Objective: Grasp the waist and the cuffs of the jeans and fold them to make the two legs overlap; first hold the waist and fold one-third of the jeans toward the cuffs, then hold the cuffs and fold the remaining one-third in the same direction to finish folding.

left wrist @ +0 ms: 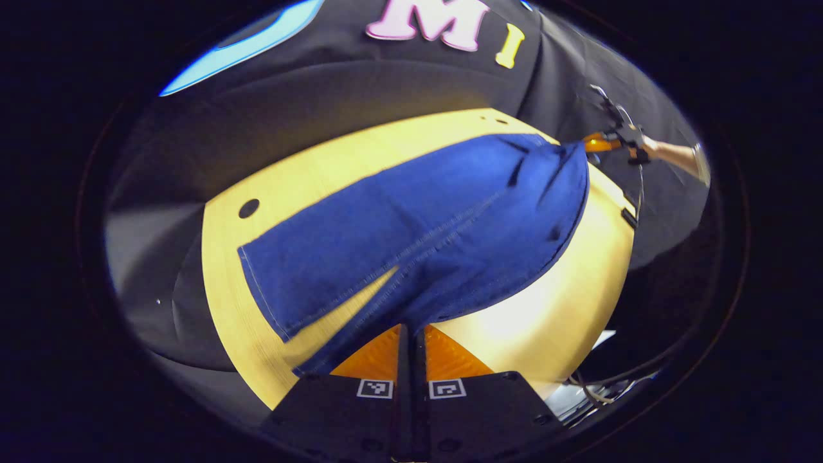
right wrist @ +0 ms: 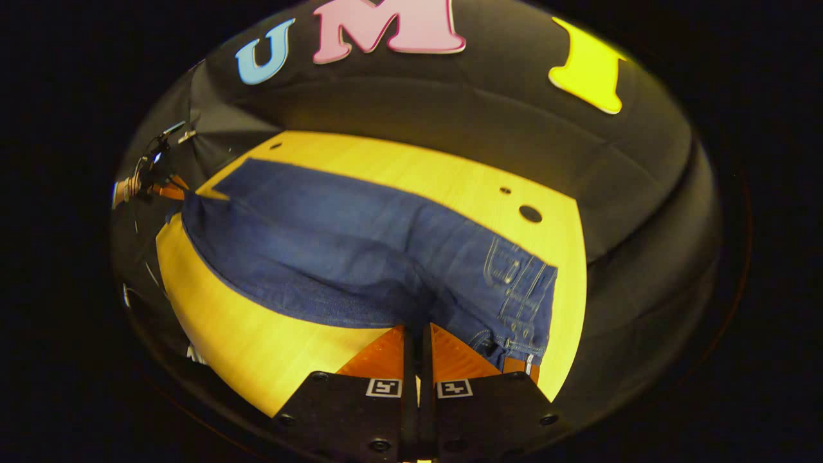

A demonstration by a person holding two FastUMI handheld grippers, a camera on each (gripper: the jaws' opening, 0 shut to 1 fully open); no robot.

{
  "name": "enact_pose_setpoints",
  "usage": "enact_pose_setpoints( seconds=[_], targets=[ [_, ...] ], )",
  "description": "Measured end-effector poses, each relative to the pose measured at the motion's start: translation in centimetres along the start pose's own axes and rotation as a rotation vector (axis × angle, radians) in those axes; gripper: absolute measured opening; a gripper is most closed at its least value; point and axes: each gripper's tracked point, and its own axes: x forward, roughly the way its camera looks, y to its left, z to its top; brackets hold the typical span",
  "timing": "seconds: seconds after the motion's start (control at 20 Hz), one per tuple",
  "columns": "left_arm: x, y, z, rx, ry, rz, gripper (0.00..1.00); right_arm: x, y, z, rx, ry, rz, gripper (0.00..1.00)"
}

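Note:
Blue jeans [left wrist: 418,225] lie lengthwise across the round wooden table [left wrist: 553,321]. In the left gripper view my left gripper [left wrist: 411,329] is shut on the near leg close to its cuff, and the far leg's cuff [left wrist: 260,289] lies flat to the left. My right gripper [left wrist: 601,143] shows far off at the waist end, with a hand behind it. In the right gripper view my right gripper [right wrist: 416,331] is shut on the near edge of the jeans [right wrist: 360,257] by the waistband [right wrist: 524,289]. My left gripper [right wrist: 164,190] holds the cuff end, raised slightly.
The table [right wrist: 257,347] has a round hole [right wrist: 530,213] near its far edge, also seen as a hole [left wrist: 249,208] from the other side. Black cloth walls surround the table. Loose cables [left wrist: 598,392] lie beyond the table's edge.

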Motion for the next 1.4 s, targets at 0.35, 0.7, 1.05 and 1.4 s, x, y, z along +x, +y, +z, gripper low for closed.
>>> enact_pose_setpoints(
  seconds=[0.35, 0.7, 1.05, 1.4],
  targets=[
    [2.5, 8.5, 8.1, -0.122, -0.051, 0.148, 0.06, 5.7, -5.0, 8.5, 0.11, -0.133, -0.12, 0.05],
    [8.4, 13.7, 8.5, -0.32, 0.057, 0.23, 0.07, 15.3, -6.4, 8.8, 0.145, -0.049, -0.185, 0.05],
    [5.0, 19.9, 9.7, -0.16, 0.167, 0.575, 0.07, 18.5, -6.9, 7.8, 0.099, -0.012, -0.215, 0.05],
    [1.3, 15.6, 15.8, -0.17, -0.109, 0.495, 0.25, 14.3, -7.6, 13.8, 0.279, -0.193, -0.226, 0.74]
  ],
)
